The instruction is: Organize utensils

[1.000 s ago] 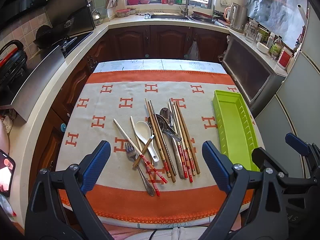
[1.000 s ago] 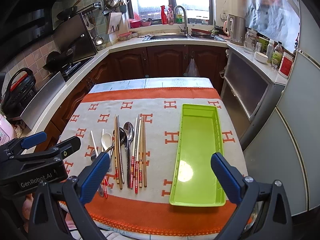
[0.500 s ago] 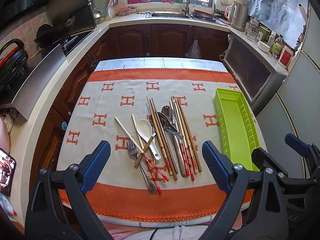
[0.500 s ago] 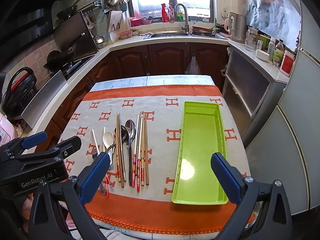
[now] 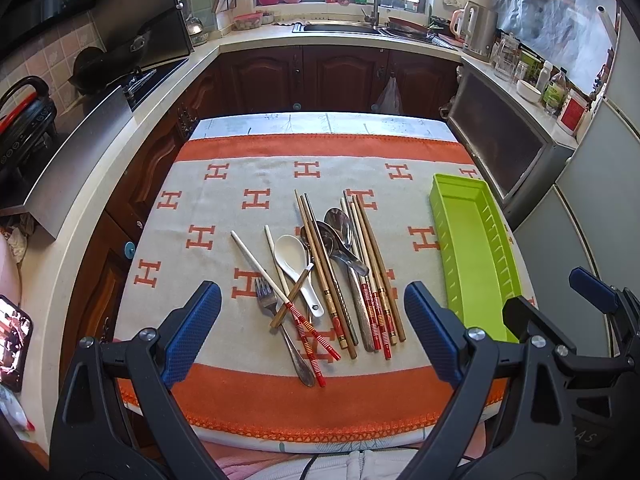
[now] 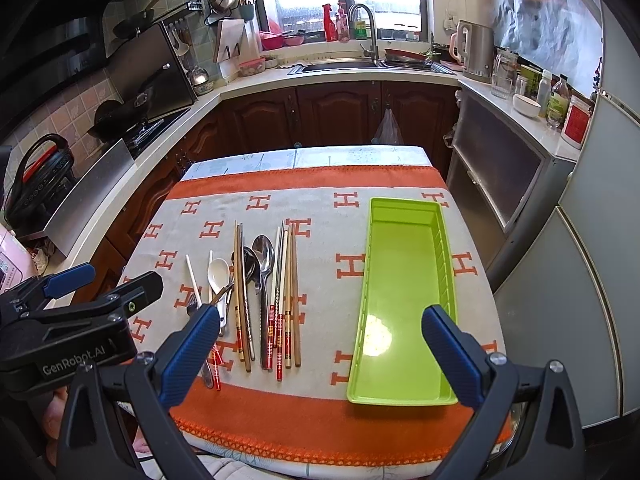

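Note:
A pile of utensils lies on the cloth: several chopsticks (image 5: 374, 264), a white ceramic spoon (image 5: 294, 260), two metal spoons (image 5: 340, 232) and a fork (image 5: 267, 298). The same pile shows in the right wrist view (image 6: 260, 280). An empty green tray (image 5: 474, 248) lies to their right, lengthwise; it also shows in the right wrist view (image 6: 404, 300). My left gripper (image 5: 312, 320) is open and empty, above the near ends of the utensils. My right gripper (image 6: 320, 344) is open and empty, near the tray's front left corner.
The table carries an orange and beige cloth (image 5: 240, 184) with H marks. Kitchen counters (image 5: 340, 36) with a sink, stove and kettle ring the table. A cabinet and fridge (image 6: 580, 240) stand close on the right.
Both grippers have drawn back and risen slightly, so the table sits a little lower and farther in both views. The utensils and tray have not moved.

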A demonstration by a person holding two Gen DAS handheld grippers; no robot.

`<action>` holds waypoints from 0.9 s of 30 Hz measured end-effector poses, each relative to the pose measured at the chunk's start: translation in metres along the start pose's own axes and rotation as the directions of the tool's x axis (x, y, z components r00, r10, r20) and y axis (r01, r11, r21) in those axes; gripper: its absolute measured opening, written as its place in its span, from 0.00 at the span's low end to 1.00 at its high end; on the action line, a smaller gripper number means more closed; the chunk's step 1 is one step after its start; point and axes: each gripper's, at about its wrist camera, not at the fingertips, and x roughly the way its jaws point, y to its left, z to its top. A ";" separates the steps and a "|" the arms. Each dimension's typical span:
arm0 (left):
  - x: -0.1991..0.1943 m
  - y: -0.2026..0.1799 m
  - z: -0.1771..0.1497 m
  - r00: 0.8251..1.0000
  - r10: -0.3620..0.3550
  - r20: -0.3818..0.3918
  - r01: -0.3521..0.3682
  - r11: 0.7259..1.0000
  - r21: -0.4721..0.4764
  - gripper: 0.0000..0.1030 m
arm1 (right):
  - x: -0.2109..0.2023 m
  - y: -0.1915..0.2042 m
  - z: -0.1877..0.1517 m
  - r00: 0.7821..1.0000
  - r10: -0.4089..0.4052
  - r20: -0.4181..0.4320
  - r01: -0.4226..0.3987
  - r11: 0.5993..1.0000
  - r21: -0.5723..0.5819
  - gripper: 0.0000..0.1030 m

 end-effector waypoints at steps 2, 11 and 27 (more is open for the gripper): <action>0.000 0.000 0.000 1.000 0.001 0.000 -0.001 1.000 0.000 0.89 | 0.000 0.000 -0.001 1.000 0.002 -0.004 -0.002 1.000 0.001 0.98; 0.002 0.001 -0.003 1.000 0.001 -0.002 -0.001 1.000 0.000 0.89 | 0.001 0.001 -0.001 1.000 0.003 -0.009 -0.003 1.000 0.001 0.98; 0.001 0.009 -0.010 1.000 0.008 -0.015 -0.009 1.000 -0.006 0.89 | 0.001 0.008 -0.005 1.000 0.005 -0.016 -0.005 1.000 -0.008 0.98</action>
